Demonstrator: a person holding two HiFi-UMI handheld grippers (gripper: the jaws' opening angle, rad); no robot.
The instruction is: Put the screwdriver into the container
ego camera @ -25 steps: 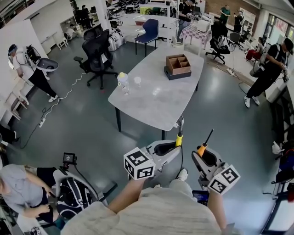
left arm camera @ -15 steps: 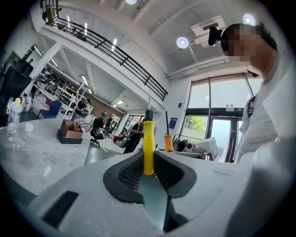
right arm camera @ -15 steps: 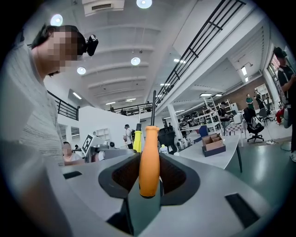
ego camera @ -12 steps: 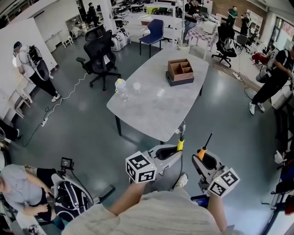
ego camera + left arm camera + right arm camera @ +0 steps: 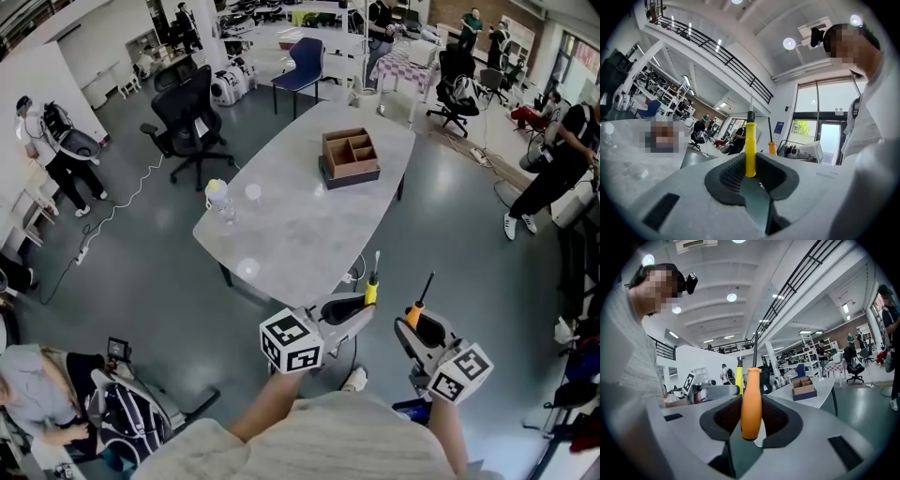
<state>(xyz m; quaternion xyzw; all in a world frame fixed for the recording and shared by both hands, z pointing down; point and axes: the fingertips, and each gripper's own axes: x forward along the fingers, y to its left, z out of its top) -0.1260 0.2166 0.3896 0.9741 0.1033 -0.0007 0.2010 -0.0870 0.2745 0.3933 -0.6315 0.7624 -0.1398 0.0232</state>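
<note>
closest to me, the left gripper (image 5: 364,307) is clamped narrow on a slim yellow-handled screwdriver (image 5: 750,149). its smooth plastic handle stands upright between the ribbed dark pads, with a thin steel shaft poking out the top. just beside it, the right gripper (image 5: 413,322) is closed a bit wider on a fatter orange-handled screwdriver (image 5: 751,401), which is rounded at the butt and has a black shaft. both tools sit just short of the near end of the table (image 5: 281,239). what has changed in the last second is the distance: the person has walked forward, so the table's near edge now lies much closer to the two tips, while both grips look the same as before. i take this as the approach, with nothing delivered yet. the table is a long rounded slab with a pale, mottled, stone-like top on dark legs. a clear bottle (image 5: 217,194) with a pale cap stands on its left side. at the table's far end sits the container (image 5: 349,152), a brown wooden box with dividers forming open compartments, resting on a dark flat base. it looks empty as far as i can tell, and the whole length of the table still lies between it and the tools.
</note>
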